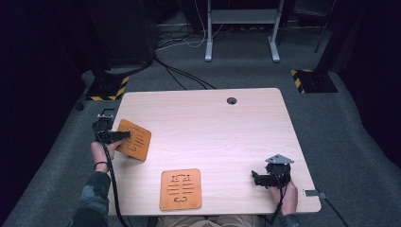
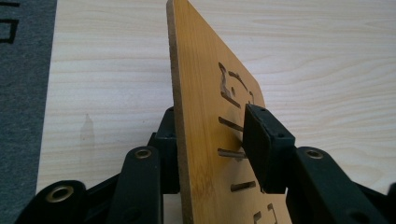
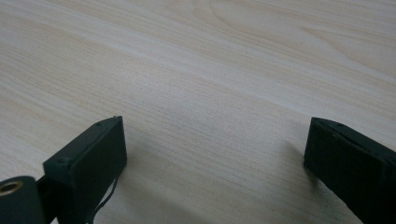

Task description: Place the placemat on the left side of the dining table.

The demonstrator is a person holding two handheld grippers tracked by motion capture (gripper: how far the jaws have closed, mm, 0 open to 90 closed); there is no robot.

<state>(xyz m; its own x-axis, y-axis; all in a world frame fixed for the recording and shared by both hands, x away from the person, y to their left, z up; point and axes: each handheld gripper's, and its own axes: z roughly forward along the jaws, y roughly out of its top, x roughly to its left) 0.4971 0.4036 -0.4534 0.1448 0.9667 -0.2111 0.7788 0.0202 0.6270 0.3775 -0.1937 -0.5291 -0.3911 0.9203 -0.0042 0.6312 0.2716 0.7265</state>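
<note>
Wooden and slotted, the tilted board stands on edge between the jaws of my left gripper, near the table's left edge; in the left gripper view one pad sits just off its cut-out face and the other is hidden behind it, so the jaws look spread around it rather than pinching, and the board seems to lean on its own lower edge. I judge the placing of this piece as nearly done; what is left is to let it settle flat and draw the jaws clear without dragging it.

A second slotted board already lies flat near the front edge, well apart from the first; whether the two are meant to be stacked or set side by side I cannot tell.

My right gripper rests by the front right corner, jaws wide apart over bare wood, holding nothing; a small grey object lies at the table's edge just beside it. A cable hole sits near the far edge; nothing stands between the two boards.
</note>
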